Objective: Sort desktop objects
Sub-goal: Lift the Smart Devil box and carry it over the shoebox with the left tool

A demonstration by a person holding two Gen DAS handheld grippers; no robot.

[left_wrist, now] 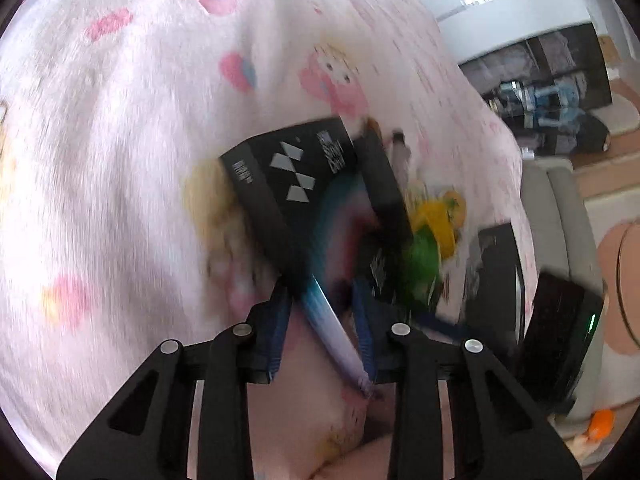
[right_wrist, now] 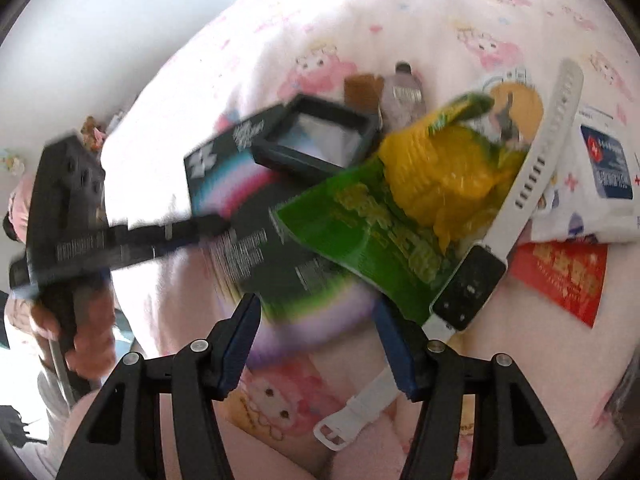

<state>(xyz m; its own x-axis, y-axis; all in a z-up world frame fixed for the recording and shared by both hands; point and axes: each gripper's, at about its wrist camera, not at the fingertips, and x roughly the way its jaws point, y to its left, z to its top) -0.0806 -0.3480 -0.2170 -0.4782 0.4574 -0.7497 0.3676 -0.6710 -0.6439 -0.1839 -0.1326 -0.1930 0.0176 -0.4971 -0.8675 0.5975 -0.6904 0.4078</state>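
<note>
A flat black box with a rainbow print (left_wrist: 304, 184) lies tilted on the pink cartoon blanket (left_wrist: 120, 160). My left gripper (left_wrist: 322, 328) is closed on the box's near edge. The box also shows in the right wrist view (right_wrist: 240, 200), with the left gripper (right_wrist: 192, 232) reaching it from the left. My right gripper (right_wrist: 320, 344) is open and empty just in front of the box and a green and yellow snack bag (right_wrist: 384, 216). A white-strapped smartwatch (right_wrist: 472, 284) lies over the bag's right side. The image is motion-blurred.
A small black open tray (right_wrist: 320, 136) rests on the box. Behind it are a brown item (right_wrist: 360, 88) and a clear packet (right_wrist: 404, 96). A white and blue tissue pack (right_wrist: 600, 168) and a red packet (right_wrist: 560, 276) lie at the right. The blanket's edge drops at left.
</note>
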